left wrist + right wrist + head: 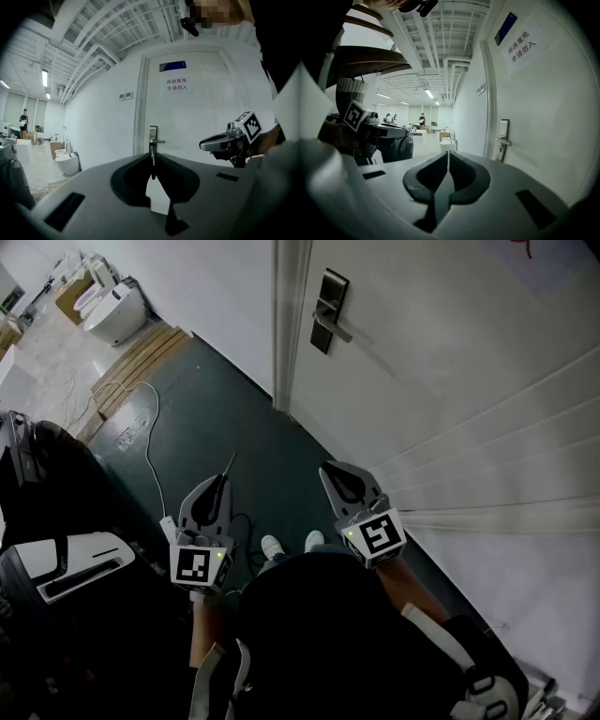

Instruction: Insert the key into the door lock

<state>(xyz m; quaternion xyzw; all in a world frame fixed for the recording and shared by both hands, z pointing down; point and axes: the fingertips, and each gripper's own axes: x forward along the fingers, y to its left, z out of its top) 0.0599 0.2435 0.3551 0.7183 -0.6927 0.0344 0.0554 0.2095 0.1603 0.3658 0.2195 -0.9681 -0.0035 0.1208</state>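
Door lock [328, 311] far off, my tongs near.
Left gripper [152, 157] clamps the key [152, 165], mostly hidden between jaws; right gripper [448, 157] clenched, jaws together.

My left gripper [222, 482] and right gripper [448, 157] have matt grey plastic shells. The key [153, 161] is thin bare metal. The door [450, 362] looks smooth, matt white, its lock [330, 307] satin metal.
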